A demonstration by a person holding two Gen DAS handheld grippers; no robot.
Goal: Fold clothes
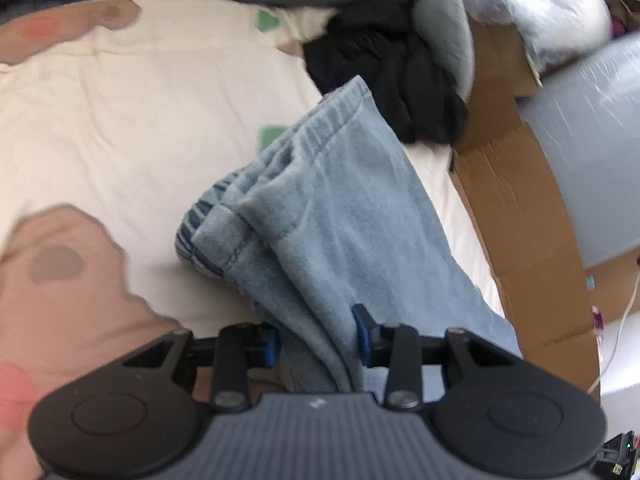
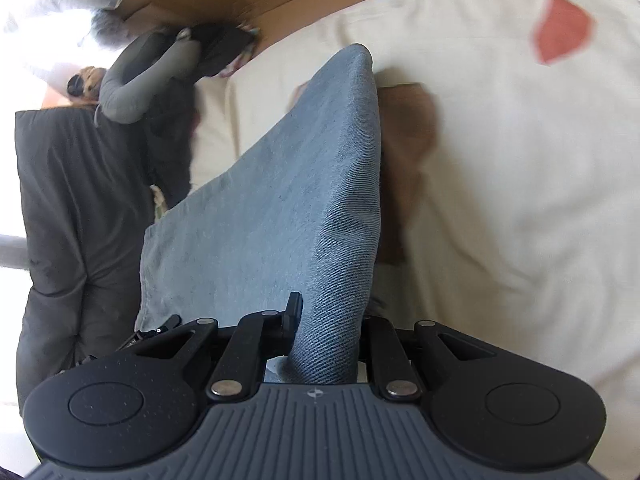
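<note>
Both tools — left tool (image 1: pixel 318 340), right tool (image 2: pixel 328 316) — clamp the jeans (image 1: pixel 340 208).

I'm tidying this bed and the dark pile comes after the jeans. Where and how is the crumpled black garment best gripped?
Probably the black garment's near lower edge, approached from the open cream bedsheet side. That edge hangs free toward the light blue jeans, while a grey padded garment and brown cardboard crowd its far side.
</note>
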